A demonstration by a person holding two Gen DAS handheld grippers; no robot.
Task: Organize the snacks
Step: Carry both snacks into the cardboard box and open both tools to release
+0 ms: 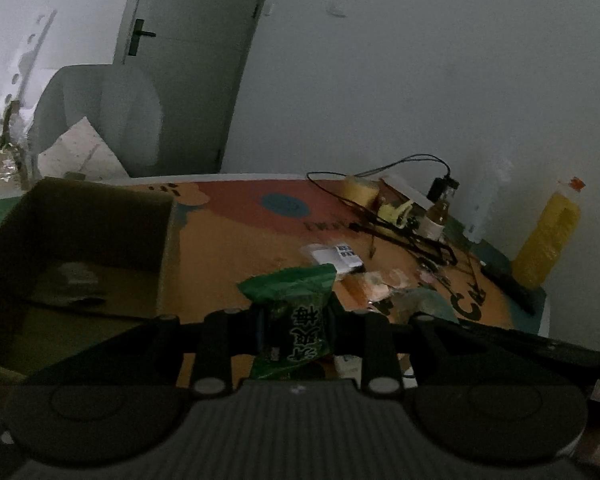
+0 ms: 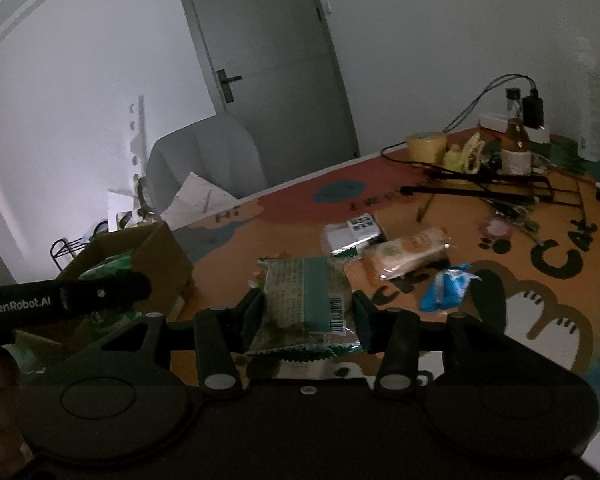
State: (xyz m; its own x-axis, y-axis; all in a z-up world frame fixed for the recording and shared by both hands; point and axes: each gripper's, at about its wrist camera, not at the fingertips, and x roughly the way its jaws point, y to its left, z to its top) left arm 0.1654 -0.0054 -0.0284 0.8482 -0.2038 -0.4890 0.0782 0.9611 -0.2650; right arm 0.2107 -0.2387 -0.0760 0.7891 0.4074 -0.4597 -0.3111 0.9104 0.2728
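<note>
Gripping a green plum-candy packet [image 1: 296, 320], the left hand-held gripper [image 1: 294, 322] hangs over the table [image 1: 228, 256]; at ten o'clock, the cardboard box [image 1: 80, 240] contents are too dark to identify. The right hand-held gripper [image 2: 306, 312] clamps a teal-striped snack packet [image 2: 306, 300], its lower edge hidden.

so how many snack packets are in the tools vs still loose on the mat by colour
green, held: 2, left tool on green plum packet, right tool on green-striped packet
white, loose: 1
orange, loose: 1
blue, loose: 1
total: 5
</note>
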